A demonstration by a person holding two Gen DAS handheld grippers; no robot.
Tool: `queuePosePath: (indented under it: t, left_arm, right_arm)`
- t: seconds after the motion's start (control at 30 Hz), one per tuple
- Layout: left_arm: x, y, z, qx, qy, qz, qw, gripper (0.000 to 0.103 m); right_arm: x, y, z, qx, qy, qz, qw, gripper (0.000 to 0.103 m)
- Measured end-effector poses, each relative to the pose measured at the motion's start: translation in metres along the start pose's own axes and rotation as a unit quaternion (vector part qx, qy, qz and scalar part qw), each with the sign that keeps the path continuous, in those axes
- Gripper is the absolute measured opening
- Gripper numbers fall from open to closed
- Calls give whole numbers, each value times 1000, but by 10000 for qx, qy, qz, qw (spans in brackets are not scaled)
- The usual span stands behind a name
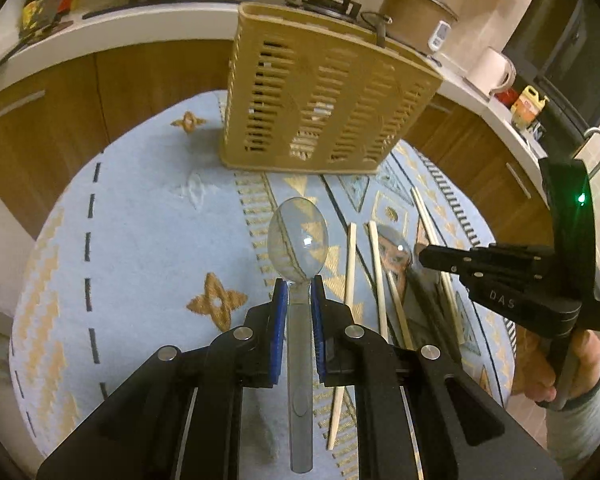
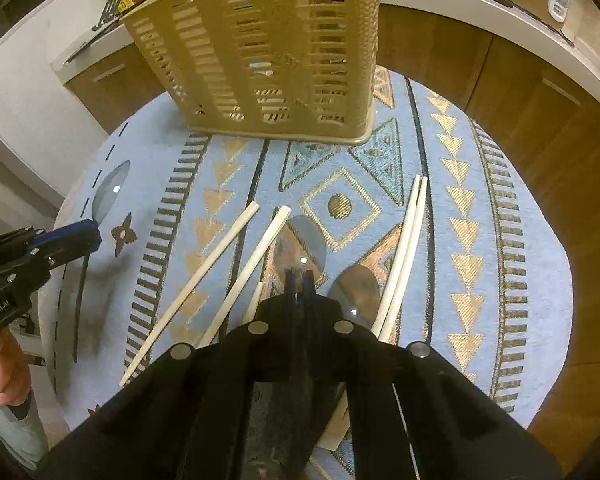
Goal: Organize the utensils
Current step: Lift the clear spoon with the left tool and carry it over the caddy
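Blue woven cloth [image 2: 512, 208] with gold triangles covers the round table; we list the rest against the holder. Item: tan slatted plastic utensil holder [image 1: 324, 96], upright at the cloth's far side. Item: left gripper [image 1: 299, 292], in front of the holder, blue pads [image 1: 281, 300] closed on the neck of a clear plastic spoon [image 1: 298, 236], bowl pointing at the holder. Item: right gripper [image 2: 299, 276], nearer us than the holder, fingers pressed together over a second clear spoon [image 2: 306, 242]; we cannot tell whether they hold it. Item: third clear spoon [image 2: 354, 284], just beside that one. Item: pale wooden chopsticks [image 2: 404, 248], loose on the cloth before the holder, a pair to the right and others [image 2: 204, 272] to the left of the right gripper.
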State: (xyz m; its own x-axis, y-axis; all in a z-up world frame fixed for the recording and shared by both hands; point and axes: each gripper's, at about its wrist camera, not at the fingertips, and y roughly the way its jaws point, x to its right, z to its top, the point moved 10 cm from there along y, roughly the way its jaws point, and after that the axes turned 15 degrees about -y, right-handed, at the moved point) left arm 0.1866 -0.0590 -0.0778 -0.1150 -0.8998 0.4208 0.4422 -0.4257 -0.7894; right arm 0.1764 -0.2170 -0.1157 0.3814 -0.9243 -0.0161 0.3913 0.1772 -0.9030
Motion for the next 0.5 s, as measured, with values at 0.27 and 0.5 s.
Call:
queuePosePath:
  t: [0.27,0.5]
  left_arm:
    - [0,-2,5,99,79,-55,9999,10]
    - [-3,5,3,15,133,-34,9999,10]
  right_arm:
    - [-7,3,2,-221,-322,-122,9992,31]
    - [-7,25,1,-835,-252,-63,9962,32]
